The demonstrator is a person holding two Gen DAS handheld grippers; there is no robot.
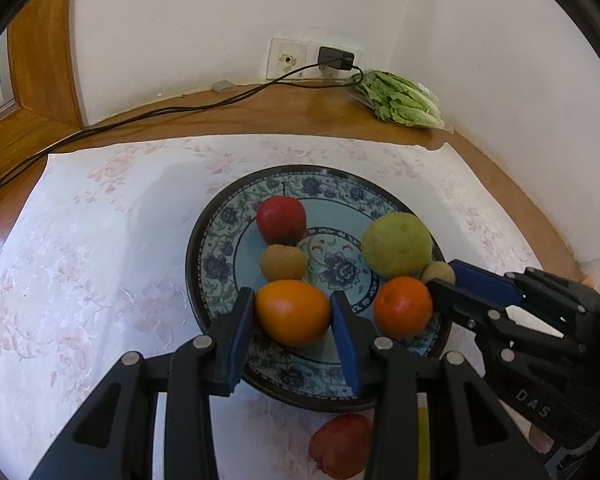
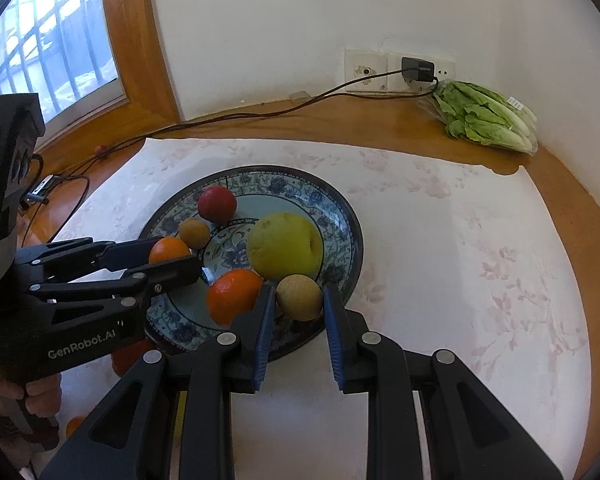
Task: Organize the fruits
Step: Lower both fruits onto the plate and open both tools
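A blue patterned plate [image 1: 220, 240] [image 2: 340, 216] holds a red apple [image 1: 281, 219] [image 2: 217, 204], a brown kiwi [image 1: 283, 262] [image 2: 194, 232], a large green pear [image 1: 396, 244] [image 2: 284, 245], and a round orange [image 1: 402, 307] [image 2: 233, 296]. My left gripper [image 1: 293, 316] [image 2: 172, 254] is shut on a second orange [image 1: 293, 313] [image 2: 169, 249] at the plate's near rim. My right gripper [image 2: 299, 298] [image 1: 444, 280] is shut on a second kiwi [image 2: 299, 297] [image 1: 438, 272] beside the pear.
A red fruit [image 1: 340, 444] lies on the white floral cloth [image 1: 100, 260] in front of the plate. Bagged lettuce [image 2: 484, 118] sits in the back right corner by the wall socket [image 2: 416, 70]. A black cable [image 1: 140, 114] runs along the wooden tabletop.
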